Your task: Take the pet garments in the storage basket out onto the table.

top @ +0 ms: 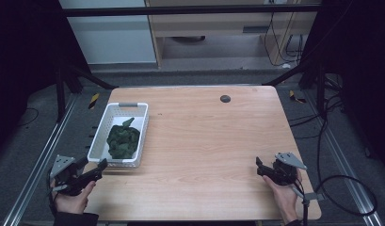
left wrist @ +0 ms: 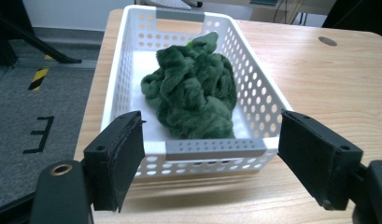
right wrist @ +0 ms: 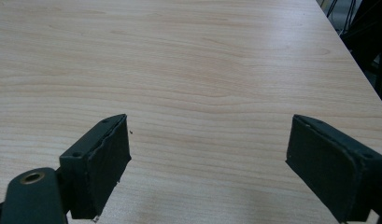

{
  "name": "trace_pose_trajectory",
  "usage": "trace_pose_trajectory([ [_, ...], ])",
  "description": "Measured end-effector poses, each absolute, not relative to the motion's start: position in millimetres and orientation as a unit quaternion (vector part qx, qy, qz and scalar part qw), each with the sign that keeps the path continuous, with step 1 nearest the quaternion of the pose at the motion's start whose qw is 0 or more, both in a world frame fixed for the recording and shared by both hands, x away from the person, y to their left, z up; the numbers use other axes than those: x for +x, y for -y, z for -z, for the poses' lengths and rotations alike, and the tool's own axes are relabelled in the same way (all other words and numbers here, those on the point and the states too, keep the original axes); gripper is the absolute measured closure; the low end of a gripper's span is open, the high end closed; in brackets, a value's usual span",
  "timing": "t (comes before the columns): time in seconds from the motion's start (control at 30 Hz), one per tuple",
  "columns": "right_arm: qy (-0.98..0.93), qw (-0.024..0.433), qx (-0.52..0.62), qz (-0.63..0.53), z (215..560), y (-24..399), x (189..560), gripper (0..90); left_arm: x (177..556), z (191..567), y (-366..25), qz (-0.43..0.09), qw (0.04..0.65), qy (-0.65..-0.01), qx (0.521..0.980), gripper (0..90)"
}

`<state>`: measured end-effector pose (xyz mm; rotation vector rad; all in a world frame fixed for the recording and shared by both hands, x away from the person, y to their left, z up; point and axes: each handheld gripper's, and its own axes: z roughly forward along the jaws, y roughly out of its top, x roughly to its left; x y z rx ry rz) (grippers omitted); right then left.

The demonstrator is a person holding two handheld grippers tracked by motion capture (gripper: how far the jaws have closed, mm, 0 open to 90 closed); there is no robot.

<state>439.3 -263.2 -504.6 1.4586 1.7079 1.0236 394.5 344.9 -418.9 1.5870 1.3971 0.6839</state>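
Right now the left claw (left wrist: 212,154) is held wide open, with nothing caught between its two black padded jaws. Just past those jaws, the near short wall of a white plastic basket with round holes (left wrist: 216,151) is seen, close to the claw but not touched by it. Inside the basket a crumpled dark green fuzzy cloth (left wrist: 193,91) is piled in a loose heap, filling the middle and near part.

The cloth is judged to be soft, light and floppy, so it should not break or slip much. A good hold could be taken on a raised fold at the top of the heap, since the holed walls stand close around its sides.

The left claw is held low at the near left corner of the pale wooden bench (top: 213,141), pointed at the basket. The right claw (top: 261,168) is also spread wide and empty, held low over bare wood near the right edge, well apart from the basket.
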Motion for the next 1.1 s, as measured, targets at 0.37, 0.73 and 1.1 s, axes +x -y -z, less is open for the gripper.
trace_pose_trajectory([
  [0.37,-0.657,0.331,0.555,-0.388,505.4,261.7,438.7,13.3,415.3,402.0,-338.3,-0.266,0.439,-0.543,0.665,21.1],
  [0.73,-0.659,0.328,0.555,-0.387,505.9,261.6,439.3,13.5,441.8,379.5,-338.0,-0.265,0.416,-0.529,0.691,21.1],
  [1.1,-0.661,0.325,0.555,-0.387,506.6,261.4,439.9,13.6,467.0,365.0,-330.7,-0.257,0.379,-0.519,0.722,21.1],
])
